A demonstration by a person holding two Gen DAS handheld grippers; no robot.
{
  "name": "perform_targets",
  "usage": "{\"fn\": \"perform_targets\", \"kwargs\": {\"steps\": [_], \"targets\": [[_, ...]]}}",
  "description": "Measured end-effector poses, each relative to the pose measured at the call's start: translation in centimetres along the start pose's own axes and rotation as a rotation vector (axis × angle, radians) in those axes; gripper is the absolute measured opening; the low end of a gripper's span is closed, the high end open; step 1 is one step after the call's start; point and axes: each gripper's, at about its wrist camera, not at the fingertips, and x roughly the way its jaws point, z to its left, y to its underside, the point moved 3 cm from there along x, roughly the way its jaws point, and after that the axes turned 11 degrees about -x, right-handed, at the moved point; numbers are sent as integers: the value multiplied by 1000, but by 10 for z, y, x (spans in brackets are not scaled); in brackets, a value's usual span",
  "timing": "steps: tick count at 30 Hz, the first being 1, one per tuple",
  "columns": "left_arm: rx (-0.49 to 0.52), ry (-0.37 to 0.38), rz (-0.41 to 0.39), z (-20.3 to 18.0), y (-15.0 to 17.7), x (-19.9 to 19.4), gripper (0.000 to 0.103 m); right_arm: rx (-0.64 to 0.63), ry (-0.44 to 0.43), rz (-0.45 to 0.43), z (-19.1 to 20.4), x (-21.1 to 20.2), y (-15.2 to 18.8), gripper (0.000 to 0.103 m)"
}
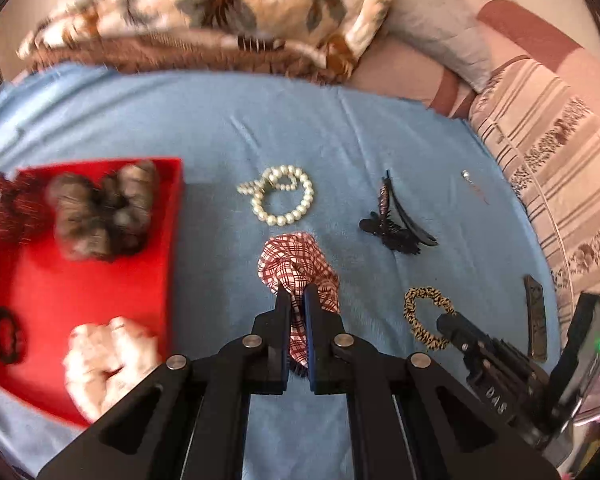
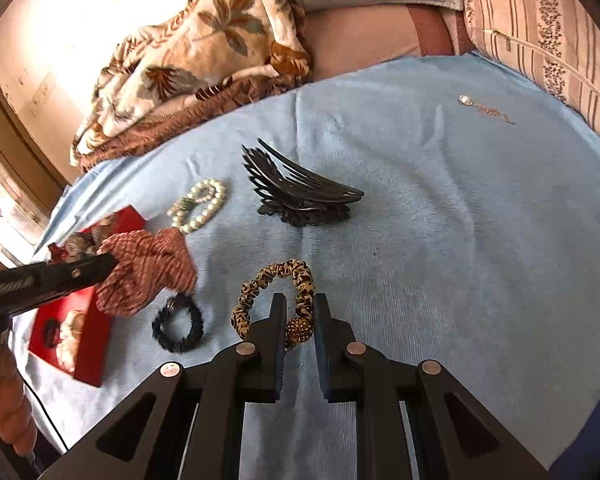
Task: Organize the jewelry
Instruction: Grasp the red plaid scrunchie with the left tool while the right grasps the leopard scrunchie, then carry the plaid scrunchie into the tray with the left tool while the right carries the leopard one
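- The red-and-white checked scrunchie (image 1: 296, 264) is pinched between the fingers of the left claw (image 1: 296, 292), lifted off the blue cloth (image 1: 220, 128) just beside the red box (image 1: 100, 280); the right wrist view shows it (image 2: 148, 272) hanging at the box's near edge.
- The red box (image 2: 88, 344) already holds a grey furry scrunchie (image 1: 100, 212), a pale pink one (image 1: 108, 364), a small black hair tie (image 1: 6, 334) and a dark red item at its far corner, too blurred to name.
- The right claw (image 2: 300, 304) sits low over the leopard-print scrunchie (image 2: 276, 292), its fingers straddling the band and its gold beaded ball (image 2: 298, 328), with a gap on either side, so it is released rather than gripping.
- Another black hair tie (image 2: 178, 328) lies just left of the leopard one.
- Farther out on the cloth are a pearl bracelet (image 1: 280, 196), a black feather-shaped hair clip (image 2: 300, 192), and a small pendant on a thin chain (image 2: 484, 108) well apart from the rest.
- A flat dark barrette (image 1: 536, 316) lies near the cloth's right edge.
- A leaf-patterned blanket (image 1: 220, 12) is bunched behind.
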Motion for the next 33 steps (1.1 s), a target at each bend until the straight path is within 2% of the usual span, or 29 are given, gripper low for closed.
{"fn": "perform_targets", "kwargs": {"steps": [5,9,14,23,29,33], "targets": [[30,-25,-124,2,13,-50,6,-22,-18,-39,15,-23,3,14],[17,-22,-182,12,25,-85,6,-41,-32,-64,28,-38,4,14],[50,-77,-233,18,38,-110,6,-51,-55,-79,46,-52,10,14],[55,-132,-244,29,50,-117,6,-105,-57,-53,69,-59,31,14],[72,-234,-276,39,52,-115,6,-117,-50,-50,74,-64,33,14],[54,-253,-268,51,54,-113,6,-137,-51,-42,81,-64,34,14]]}}
